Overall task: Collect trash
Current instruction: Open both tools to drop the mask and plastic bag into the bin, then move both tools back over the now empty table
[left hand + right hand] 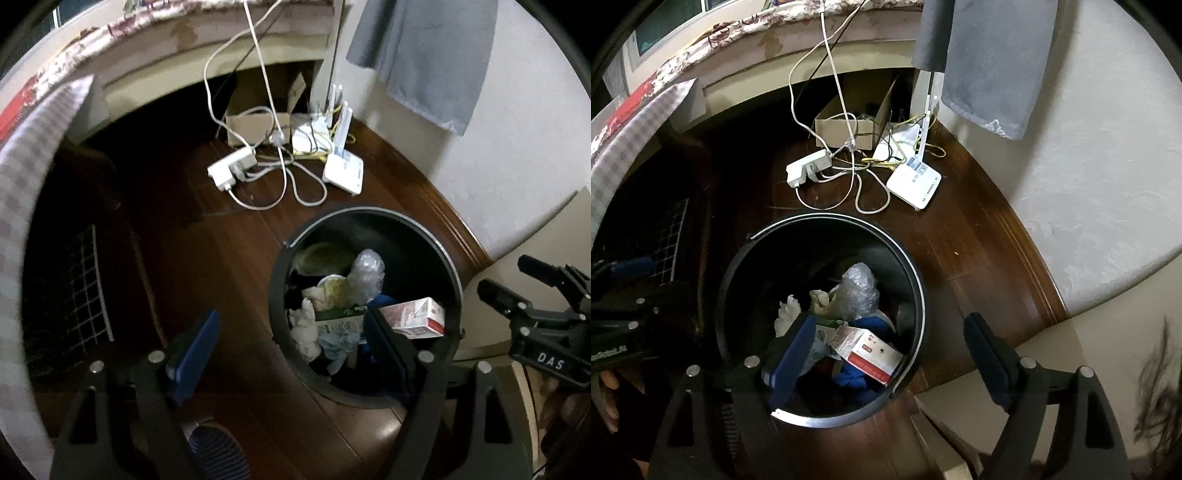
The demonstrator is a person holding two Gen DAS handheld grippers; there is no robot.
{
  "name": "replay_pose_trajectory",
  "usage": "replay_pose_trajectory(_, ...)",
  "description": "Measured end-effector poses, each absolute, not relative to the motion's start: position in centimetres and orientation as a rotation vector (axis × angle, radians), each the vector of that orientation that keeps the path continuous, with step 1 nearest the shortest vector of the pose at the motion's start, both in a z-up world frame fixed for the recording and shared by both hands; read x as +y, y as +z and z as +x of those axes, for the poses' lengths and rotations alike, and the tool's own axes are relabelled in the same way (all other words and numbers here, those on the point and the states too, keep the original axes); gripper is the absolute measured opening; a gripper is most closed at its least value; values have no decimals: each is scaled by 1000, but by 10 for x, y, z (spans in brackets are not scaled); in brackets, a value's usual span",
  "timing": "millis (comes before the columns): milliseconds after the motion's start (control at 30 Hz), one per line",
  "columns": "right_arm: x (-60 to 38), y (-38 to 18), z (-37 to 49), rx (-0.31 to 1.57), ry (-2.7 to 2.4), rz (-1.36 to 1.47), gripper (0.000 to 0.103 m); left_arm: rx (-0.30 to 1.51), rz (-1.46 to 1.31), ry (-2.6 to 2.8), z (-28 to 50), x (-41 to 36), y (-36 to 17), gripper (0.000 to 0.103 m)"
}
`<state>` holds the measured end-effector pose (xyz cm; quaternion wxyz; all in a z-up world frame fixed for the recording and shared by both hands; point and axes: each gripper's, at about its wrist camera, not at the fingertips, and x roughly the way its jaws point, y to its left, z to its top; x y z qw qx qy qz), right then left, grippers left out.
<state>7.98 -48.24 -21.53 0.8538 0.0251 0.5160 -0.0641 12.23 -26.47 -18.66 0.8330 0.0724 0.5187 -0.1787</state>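
Observation:
A round black trash bin [436, 236] [916, 280] stands on the dark wooden floor. Inside lie a red and white carton [413, 317] [871, 354], a wad of bubble wrap [365, 273] [858, 291], crumpled tissues [304, 328] [786, 314] and something blue [857, 380]. My left gripper [291, 328] hangs open over the bin's left rim with nothing between its blue pads. My right gripper [890, 325] [506, 275] is open and empty too; its left finger is over the bin and its right finger is beyond the right rim. The left gripper's blue pad [631, 266] shows at the far left.
Beyond the bin lie a white power strip [232, 166], tangled cables, a white router [343, 168] and a cardboard box [255, 125]. A grey cloth [424, 55] hangs on the wall at right. A wire grid [85, 288] stands left of the bin, under a checked cloth.

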Motion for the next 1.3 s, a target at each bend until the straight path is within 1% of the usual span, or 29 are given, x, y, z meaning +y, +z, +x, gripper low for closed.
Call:
replay_pose_trajectory(300,-466,-169,66,1045,-140,84,85,1067,106,-377,109,-245,-158,81)
replay_pose_trajectory(733,-416,-108,62,973,-100,126,86,927,33,-417,104,-190,-73,81)
replay_pose_trajectory(867,-391,-88,65,948,-73,128,87,886,9,-405,101,-158,-54,81)
replay_pose_trajectory(1033,-347,-64,74,916,-11,114,88,838,-32,-343,100,-101,-34,82)
replay_pose_trajectory(1300,-244,-32,88,882,157,40,90,804,-86,-164,100,8,-26,84)
